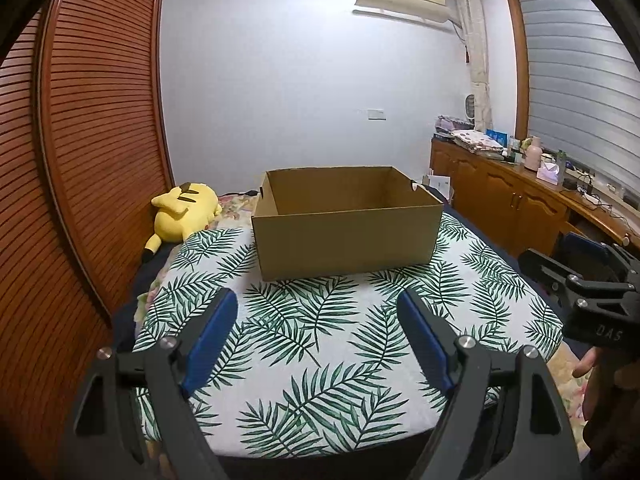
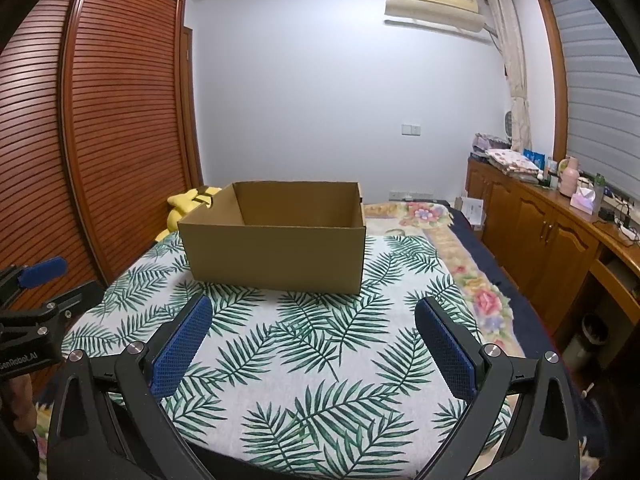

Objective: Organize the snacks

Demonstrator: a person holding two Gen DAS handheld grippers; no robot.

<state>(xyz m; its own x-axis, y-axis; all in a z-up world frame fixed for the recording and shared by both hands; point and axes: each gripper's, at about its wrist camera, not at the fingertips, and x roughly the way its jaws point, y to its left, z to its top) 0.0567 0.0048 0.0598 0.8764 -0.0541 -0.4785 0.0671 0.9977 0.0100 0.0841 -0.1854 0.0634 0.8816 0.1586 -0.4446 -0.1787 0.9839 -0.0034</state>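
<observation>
An open brown cardboard box (image 1: 344, 236) stands on a white cloth with green leaf print (image 1: 320, 360) spread over the bed; it also shows in the right wrist view (image 2: 276, 252). What I see of its inside is bare. No snacks are in view. My left gripper (image 1: 316, 308) is open and empty, hovering above the cloth in front of the box. My right gripper (image 2: 312, 316) is open and empty too, at about the same distance from the box. Each gripper shows at the edge of the other's view: the right one (image 1: 588, 292) and the left one (image 2: 36, 280).
A yellow plush toy (image 1: 182, 212) lies left of the box, by the slatted wooden wardrobe doors (image 1: 88, 140). A wooden sideboard (image 2: 560, 240) with cluttered top runs along the right wall. A floral blanket (image 2: 472, 280) lies right of the cloth.
</observation>
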